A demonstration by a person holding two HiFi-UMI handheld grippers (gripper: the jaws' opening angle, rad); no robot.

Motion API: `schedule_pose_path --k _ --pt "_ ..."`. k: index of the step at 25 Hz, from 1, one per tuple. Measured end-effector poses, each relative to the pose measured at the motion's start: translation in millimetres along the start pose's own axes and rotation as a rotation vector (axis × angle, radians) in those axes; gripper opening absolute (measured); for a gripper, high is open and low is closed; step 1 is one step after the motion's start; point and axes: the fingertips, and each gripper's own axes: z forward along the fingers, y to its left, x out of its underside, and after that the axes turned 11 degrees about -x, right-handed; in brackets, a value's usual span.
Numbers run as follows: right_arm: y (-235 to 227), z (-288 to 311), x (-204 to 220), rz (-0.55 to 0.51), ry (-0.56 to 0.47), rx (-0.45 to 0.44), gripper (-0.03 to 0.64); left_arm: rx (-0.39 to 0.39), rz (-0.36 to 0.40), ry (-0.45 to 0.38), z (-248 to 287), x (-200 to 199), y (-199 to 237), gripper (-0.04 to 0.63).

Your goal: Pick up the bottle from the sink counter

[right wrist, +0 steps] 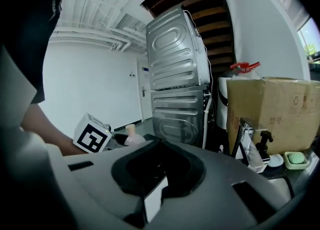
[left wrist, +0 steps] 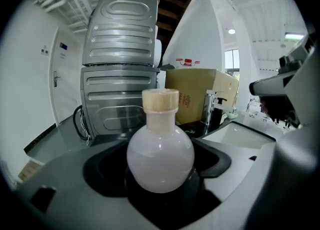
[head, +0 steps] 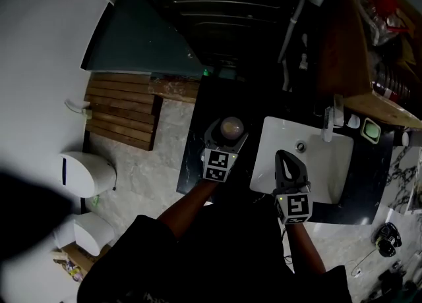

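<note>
- Left gripper view is showing the left tool (head: 227, 136) gripping the round-bellied bottle (left wrist: 160, 156) upright between its jaws.
- Bottle is hanging over the dark counter (head: 196, 163), beside the sink (head: 333, 173).
- Right tool (head: 285, 160) is hovering above the sink, jaws together, empty.

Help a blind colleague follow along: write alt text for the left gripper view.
A round pale bottle with a wooden cap sits clamped between the jaws of the left gripper. Behind it stand a ribbed silver machine and a cardboard box, with a faucet and white sink at right.
</note>
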Motion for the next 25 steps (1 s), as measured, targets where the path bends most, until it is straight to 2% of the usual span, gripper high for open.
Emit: schedule_pose_path --k 9,15,21,25 --pt "21.0 -17.4 -14.2 -0.011 -0.013 0.073 0.040 0.032 -0.023 -0.042 -77.9 -18.6 -1.3 0.379" --pt "27.2 -36.5 -35.7 -0.037 -0.067 0.117 0.038 0.045 -0.060 -0.115 -116.0 -39.0 -0.4 0.379" --pt "31.1 -50.5 -51.2 -0.060 -0.129 0.183 0.038 0.071 -0.064 -0.161 -147.5 -61.2 -0.2 0.379" --pt "34.6 -57.8 -55.2 -0.061 -0.145 0.223 0.038 0.055 -0.012 -0.184 -155.8 -67.3 9.0 0.379"
